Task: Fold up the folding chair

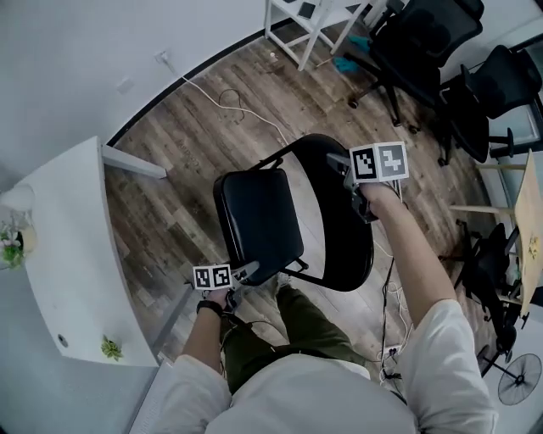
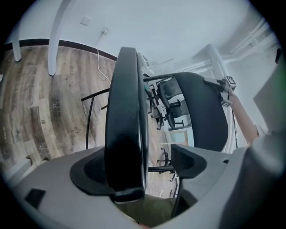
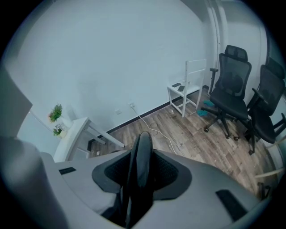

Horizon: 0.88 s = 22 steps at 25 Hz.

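The black folding chair stands on the wood floor in front of me, in the head view. Its seat (image 1: 259,222) is tipped up toward the rounded backrest (image 1: 335,229). My left gripper (image 1: 248,271) is at the seat's near edge. In the left gripper view the seat (image 2: 127,120) runs edge-on between the jaws of that gripper (image 2: 143,165). It lies against the left pad (image 2: 91,172), and a gap shows before the right pad (image 2: 187,161). My right gripper (image 1: 349,174) sits on the backrest's top. In the right gripper view that gripper (image 3: 140,174) is shut on the backrest's rim (image 3: 142,156).
A white table (image 1: 68,246) with small plants stands at the left. Black office chairs (image 1: 424,42) and a white rack (image 1: 314,25) are at the far side. A white cable (image 1: 246,110) lies on the floor beyond the chair. A pale wooden table (image 1: 530,229) is at the right.
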Each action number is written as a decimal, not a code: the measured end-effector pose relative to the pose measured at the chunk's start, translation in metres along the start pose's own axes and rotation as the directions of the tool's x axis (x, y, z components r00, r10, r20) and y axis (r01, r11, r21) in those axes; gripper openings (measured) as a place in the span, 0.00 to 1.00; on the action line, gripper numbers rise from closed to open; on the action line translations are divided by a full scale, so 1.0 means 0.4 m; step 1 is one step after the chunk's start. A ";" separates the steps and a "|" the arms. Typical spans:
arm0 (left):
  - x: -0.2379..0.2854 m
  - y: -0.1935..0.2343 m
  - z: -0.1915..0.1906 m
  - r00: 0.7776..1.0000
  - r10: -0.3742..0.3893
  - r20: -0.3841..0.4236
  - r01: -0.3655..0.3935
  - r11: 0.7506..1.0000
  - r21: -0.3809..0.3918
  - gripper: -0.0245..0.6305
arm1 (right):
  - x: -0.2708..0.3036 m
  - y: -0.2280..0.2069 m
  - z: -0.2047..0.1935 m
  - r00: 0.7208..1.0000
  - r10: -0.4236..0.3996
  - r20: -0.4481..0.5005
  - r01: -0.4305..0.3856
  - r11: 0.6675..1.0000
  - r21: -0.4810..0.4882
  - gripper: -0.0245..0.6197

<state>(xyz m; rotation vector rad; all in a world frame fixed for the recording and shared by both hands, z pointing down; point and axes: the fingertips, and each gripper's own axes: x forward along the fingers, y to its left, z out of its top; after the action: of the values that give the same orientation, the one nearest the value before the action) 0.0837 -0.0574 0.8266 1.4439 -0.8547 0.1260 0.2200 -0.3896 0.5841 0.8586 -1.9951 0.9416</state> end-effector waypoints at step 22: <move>0.151 -0.345 -0.099 0.879 0.219 -0.423 0.096 0.789 0.607 0.66 | -0.100 0.063 0.040 0.998 0.050 -0.034 -0.048 0.997 0.064 0.25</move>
<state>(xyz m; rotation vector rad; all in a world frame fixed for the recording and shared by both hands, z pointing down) 0.2205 -0.0709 0.7537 1.8769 -0.4543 0.8538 0.2137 -0.3803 0.5354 0.8251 -1.9726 1.0456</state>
